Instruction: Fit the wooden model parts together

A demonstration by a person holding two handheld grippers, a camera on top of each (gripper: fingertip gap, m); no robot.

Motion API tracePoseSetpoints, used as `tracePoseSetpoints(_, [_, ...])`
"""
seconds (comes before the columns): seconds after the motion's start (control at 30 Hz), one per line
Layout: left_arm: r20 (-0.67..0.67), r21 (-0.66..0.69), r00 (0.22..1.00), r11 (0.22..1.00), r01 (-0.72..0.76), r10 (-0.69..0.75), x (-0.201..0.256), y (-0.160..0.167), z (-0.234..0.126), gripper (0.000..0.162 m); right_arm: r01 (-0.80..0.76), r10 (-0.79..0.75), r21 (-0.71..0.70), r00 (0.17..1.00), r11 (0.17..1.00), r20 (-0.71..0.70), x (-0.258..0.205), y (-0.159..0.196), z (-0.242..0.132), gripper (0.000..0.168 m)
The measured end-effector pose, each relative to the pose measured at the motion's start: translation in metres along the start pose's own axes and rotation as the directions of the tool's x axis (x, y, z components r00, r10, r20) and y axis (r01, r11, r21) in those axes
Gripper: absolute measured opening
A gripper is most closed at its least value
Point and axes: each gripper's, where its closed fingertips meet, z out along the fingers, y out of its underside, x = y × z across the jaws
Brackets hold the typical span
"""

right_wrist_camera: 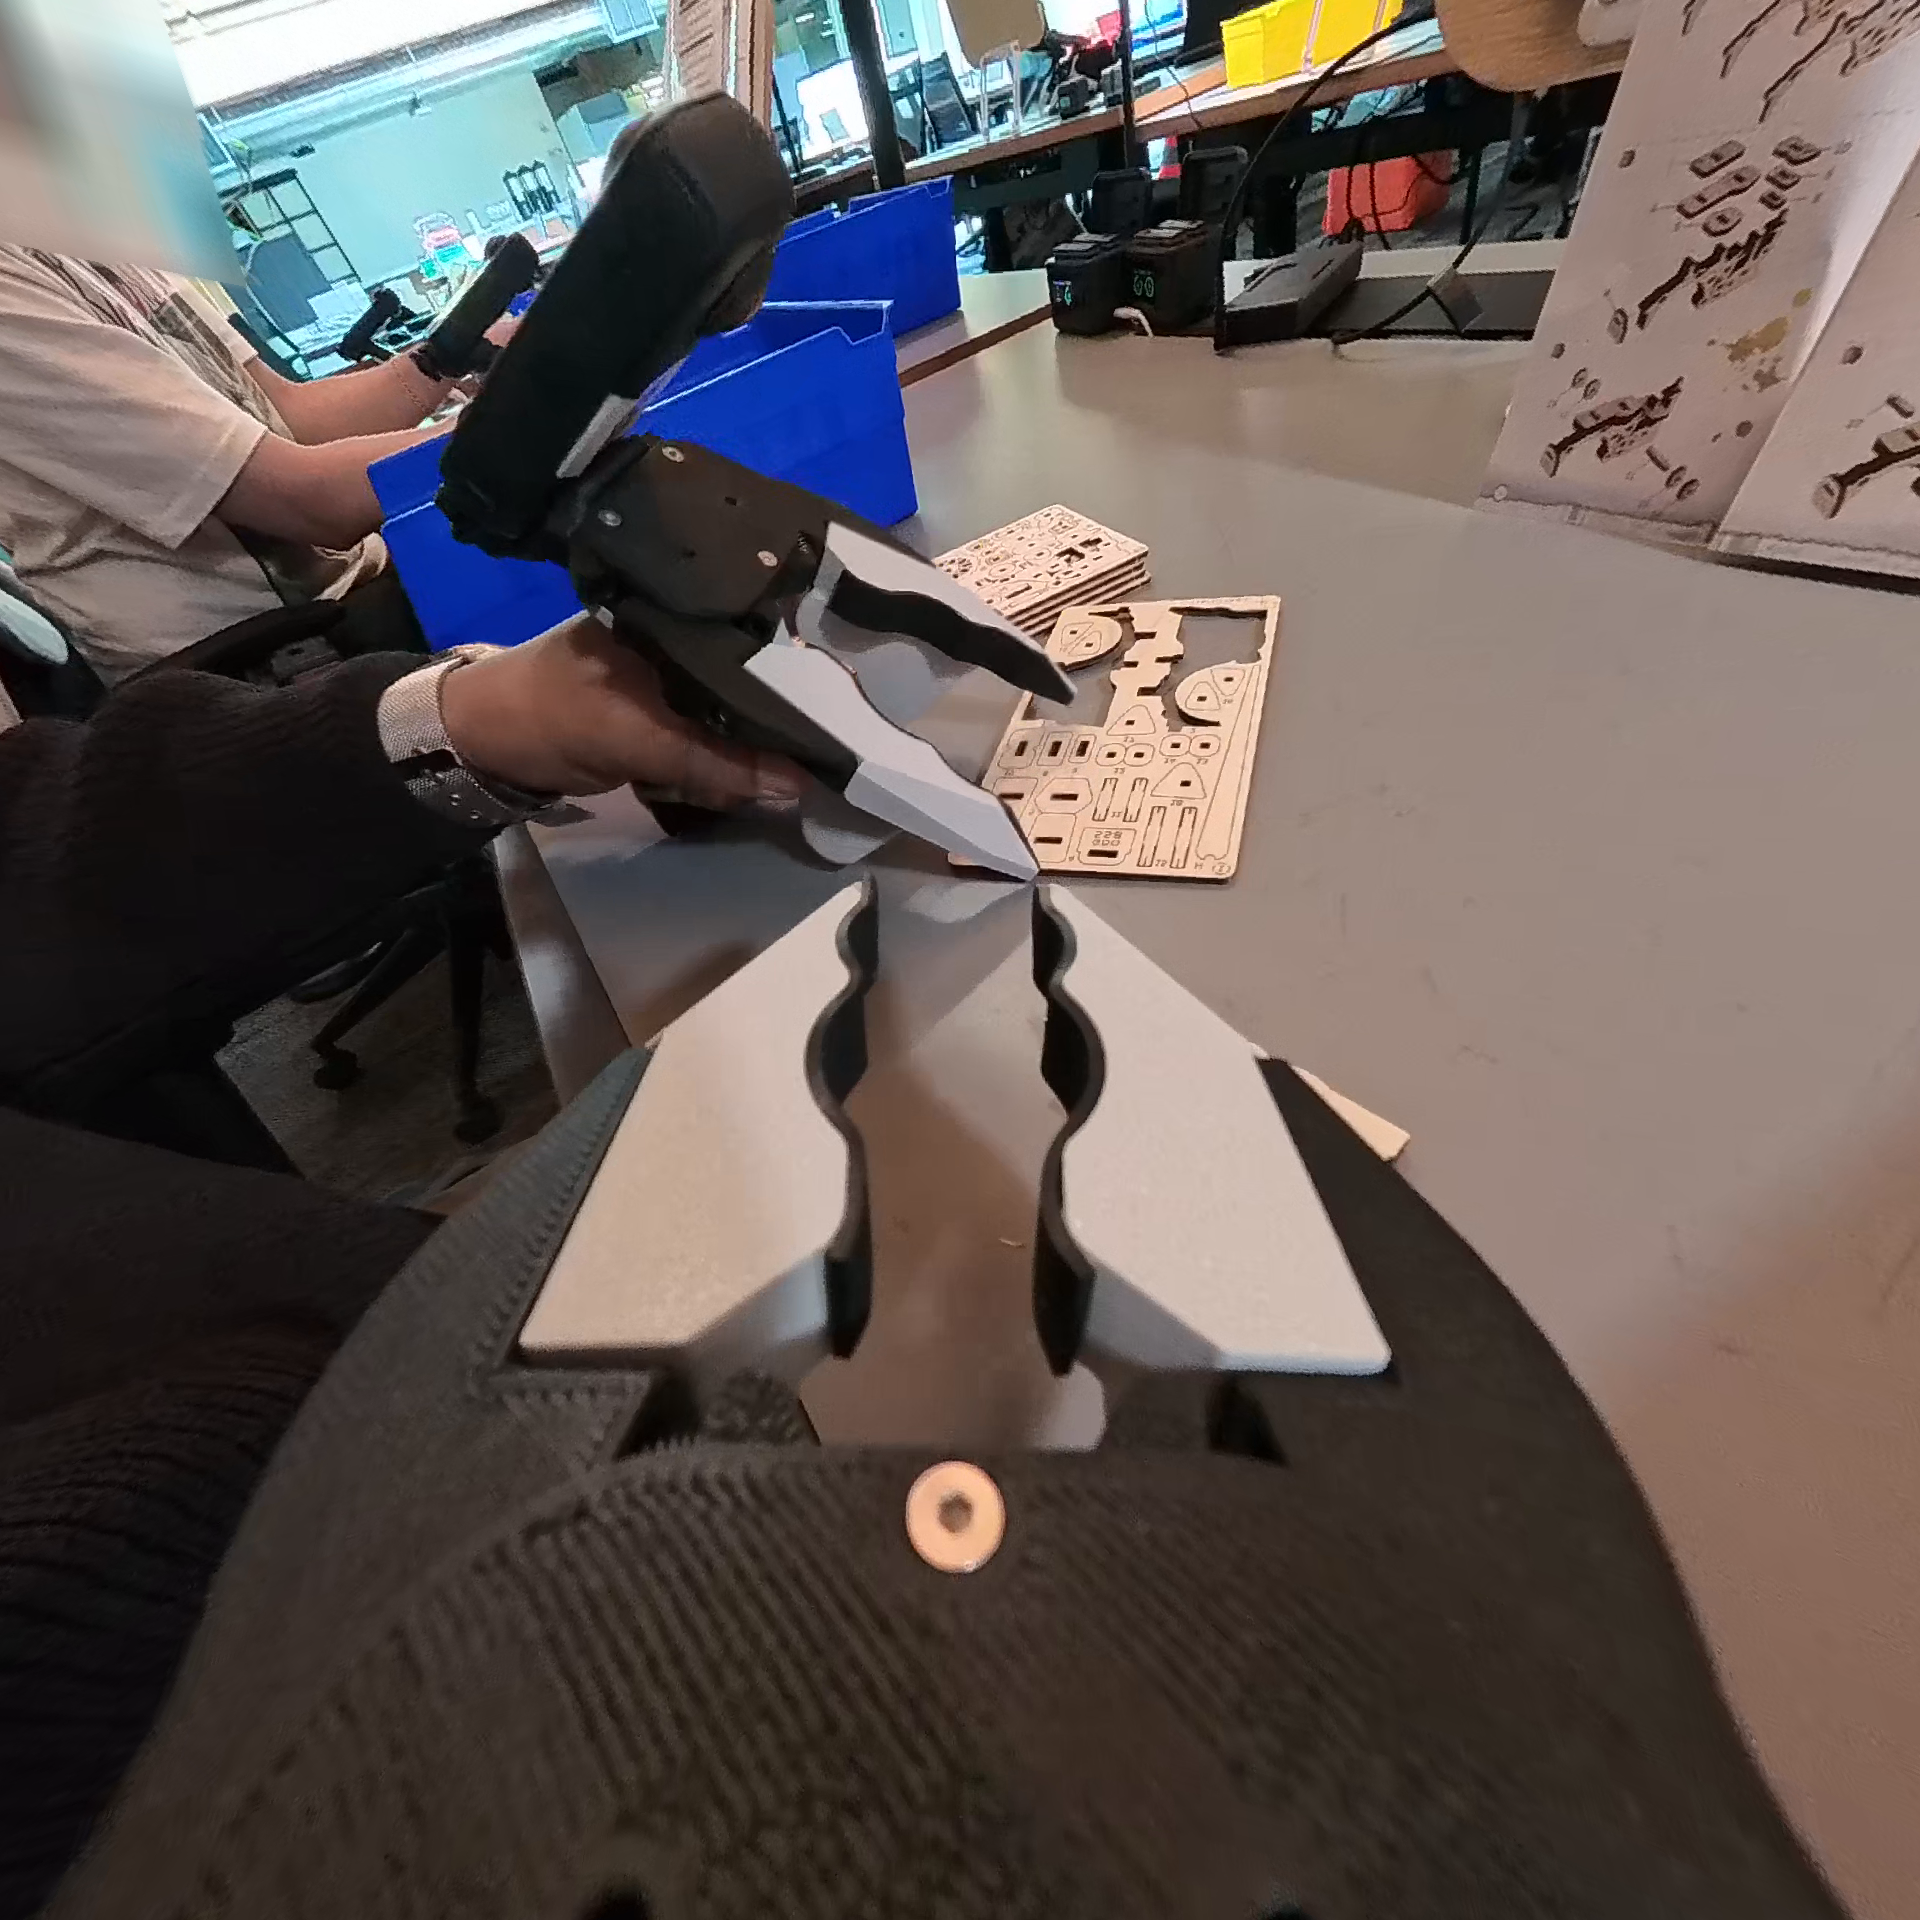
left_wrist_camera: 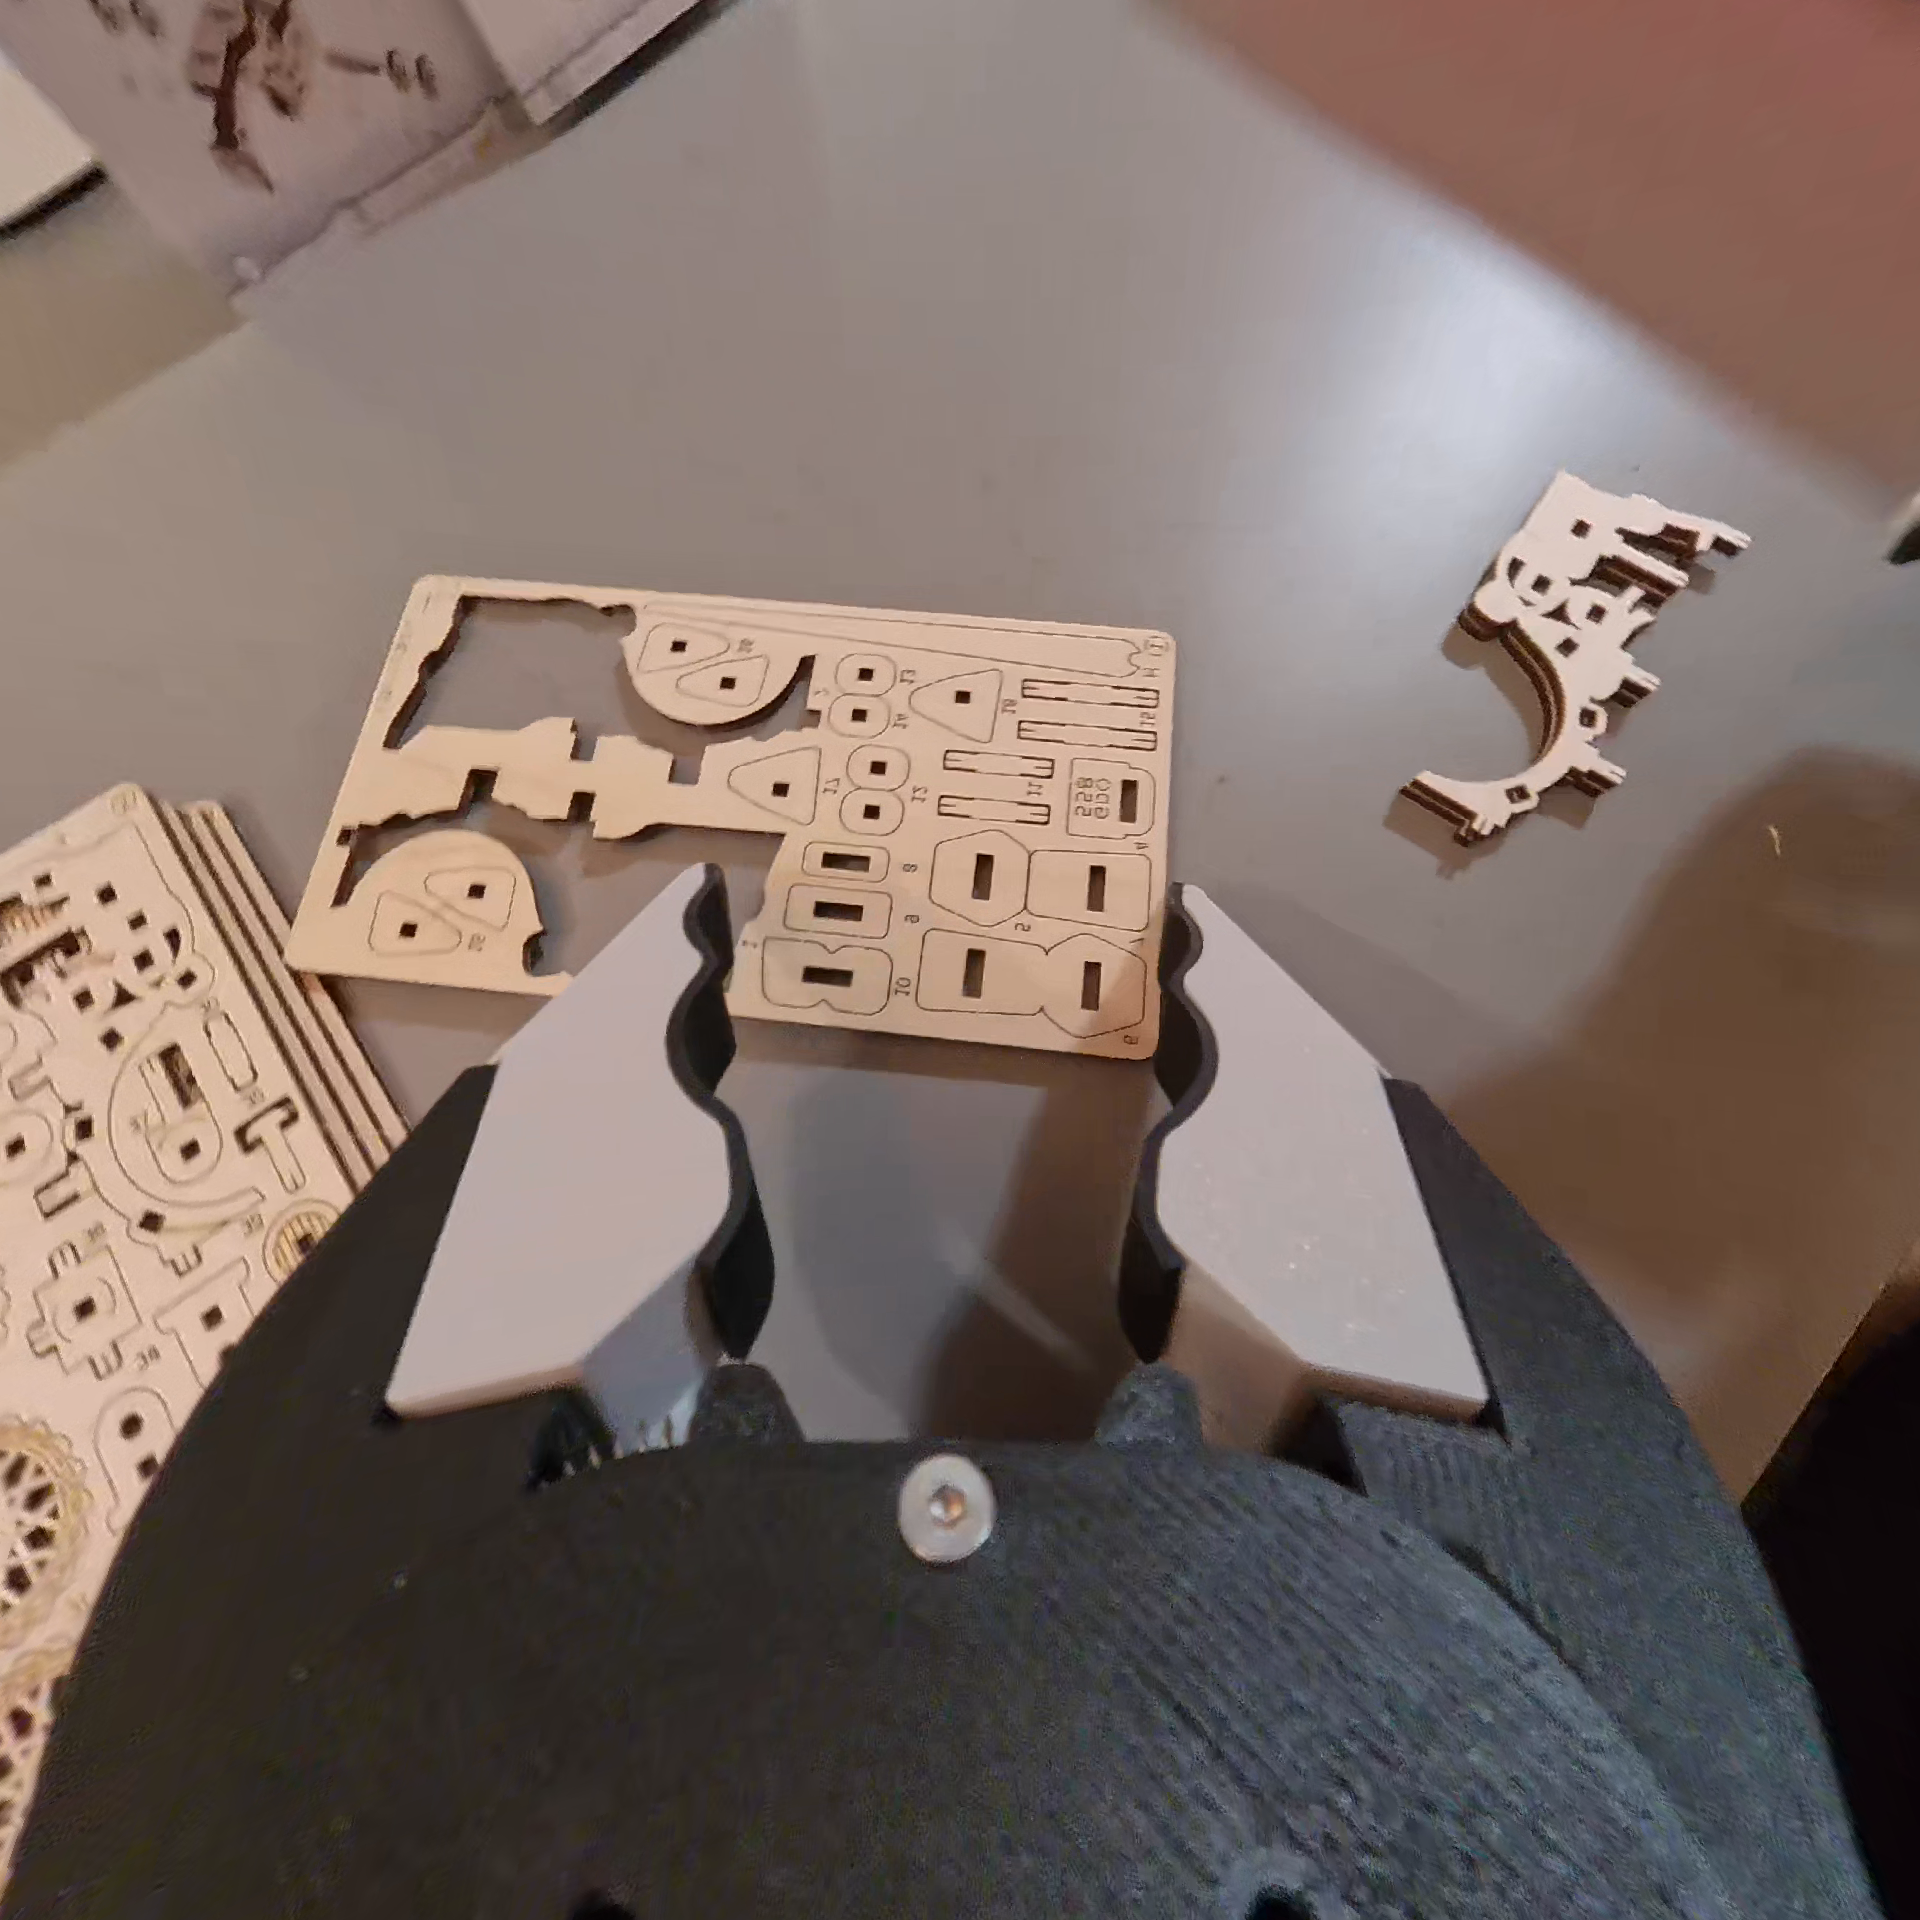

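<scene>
Hovering over the grey desk, both grippers are empty, so the work looks to be at its picking stage, with no parts yet joined. The stack of uncut wooden sheets lies at the desk's near-left edge in the left wrist view; just beside it, toward the middle, rests the partly punched-out part sheet. The left gripper hangs above that sheet's near edge, jaws spread wide and holding nothing. The right gripper is likewise released, low over bare desk. The small layered wooden sub-assembly lies well apart toward the right edge. The next move probably calls for pressing a loose piece free, then carrying it there. Engraved part numbers mark the sheets; no brand shows.
</scene>
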Motion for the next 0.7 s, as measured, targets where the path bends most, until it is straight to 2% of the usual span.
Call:
tracePoseSetpoints(0.1, [-0.004, -0.033, 0.999, 0.998, 0.049, -0.049, -0.002, 0.005, 0.002, 0.087, -0.008, 0.008, 0.001, 1.0, 1.0, 0.001, 0.001, 0.0, 0.0, 0.028])
tracePoseSetpoints(0.33, [-0.069, -0.037, 0.996, 0.998, 0.057, -0.059, 0.004, 0.006, 0.002, 0.081, -0.028, 0.028, -0.002, 1.0, 1.0, 0.002, 0.003, 0.0, 0.0, 0.028])
tracePoseSetpoints(0.7, [-0.202, -0.013, 0.967, 0.987, -0.159, 0.153, 0.024, 0.012, -0.006, 0.079, -0.028, 0.028, -0.003, 1.0, 1.0, 0.001, 0.003, 0.001, -0.001, 0.028])
